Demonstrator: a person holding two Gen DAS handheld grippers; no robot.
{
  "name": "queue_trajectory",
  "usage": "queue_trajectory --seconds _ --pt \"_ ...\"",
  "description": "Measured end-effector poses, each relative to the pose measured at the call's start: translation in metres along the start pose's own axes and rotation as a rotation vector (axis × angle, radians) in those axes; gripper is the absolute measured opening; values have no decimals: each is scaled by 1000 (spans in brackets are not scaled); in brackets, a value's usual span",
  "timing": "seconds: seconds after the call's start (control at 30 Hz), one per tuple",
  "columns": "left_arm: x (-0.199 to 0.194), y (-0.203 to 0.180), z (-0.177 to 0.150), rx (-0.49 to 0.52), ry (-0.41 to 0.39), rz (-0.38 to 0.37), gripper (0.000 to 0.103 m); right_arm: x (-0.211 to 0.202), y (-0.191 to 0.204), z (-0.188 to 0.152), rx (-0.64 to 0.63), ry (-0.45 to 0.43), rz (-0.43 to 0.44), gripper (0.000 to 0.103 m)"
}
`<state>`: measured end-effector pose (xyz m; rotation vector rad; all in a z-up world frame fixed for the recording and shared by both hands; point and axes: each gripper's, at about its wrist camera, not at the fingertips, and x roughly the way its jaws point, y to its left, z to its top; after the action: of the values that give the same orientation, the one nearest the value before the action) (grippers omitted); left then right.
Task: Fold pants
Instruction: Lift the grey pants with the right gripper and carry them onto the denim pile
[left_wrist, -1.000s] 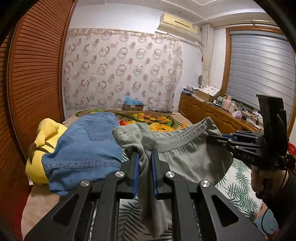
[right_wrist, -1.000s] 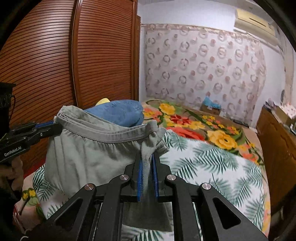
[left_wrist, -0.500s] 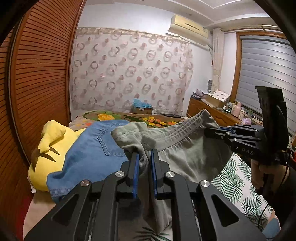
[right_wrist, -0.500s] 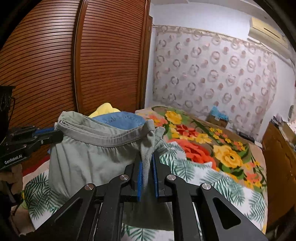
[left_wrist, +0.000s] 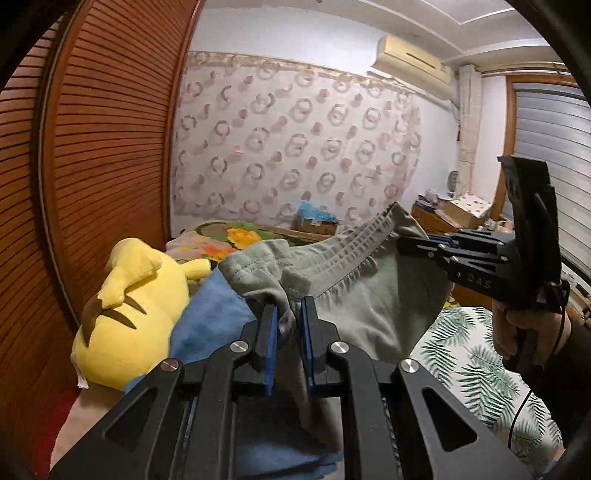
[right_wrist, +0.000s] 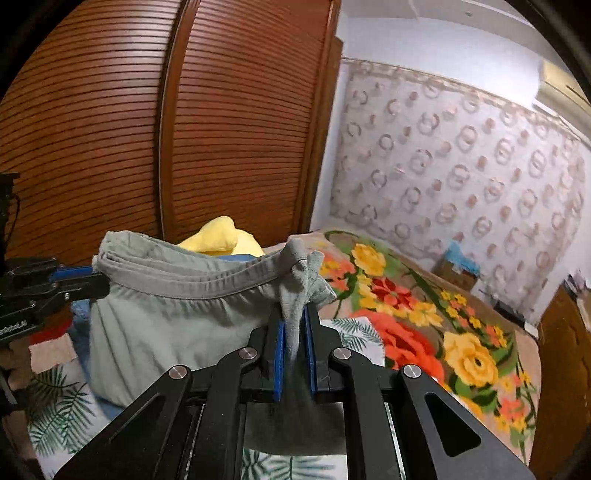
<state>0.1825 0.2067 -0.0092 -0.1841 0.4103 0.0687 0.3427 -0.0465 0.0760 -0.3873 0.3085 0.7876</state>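
R gripper (right_wrist: 295, 332) clamped on a bunched corner of grey-green pants (right_wrist: 177, 317), fabric pinched btwn the blue pads (right_wrist: 279, 354) and trailing down below them. Elastic waistband (right_wrist: 184, 280) stretches out to the left, where the L gripper (right_wrist: 86, 282) grips its far corner; pants hang in the air btwn the two. Just behind the waistband: yellow plush toy (right_wrist: 221, 236) and a sliver of blue denim (right_wrist: 236, 258). Below, leaf-print sheet (right_wrist: 59, 417); ahead-right, floral blanket (right_wrist: 424, 325). Louvred wooden wardrobe doors (right_wrist: 184, 122) ahead-left, ring-pattern curtain (right_wrist: 461, 158) ahead-right.
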Motion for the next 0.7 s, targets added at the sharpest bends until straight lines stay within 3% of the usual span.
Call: queue_trajectory --seconds 0.53,0.7 --pt "-14 18 -19 -113 -45 107 14 72 -2 29 -133 -7 117 10" --pt "-12 24 -28 -142 -6 131 14 83 3 33 -146 0 145 10"
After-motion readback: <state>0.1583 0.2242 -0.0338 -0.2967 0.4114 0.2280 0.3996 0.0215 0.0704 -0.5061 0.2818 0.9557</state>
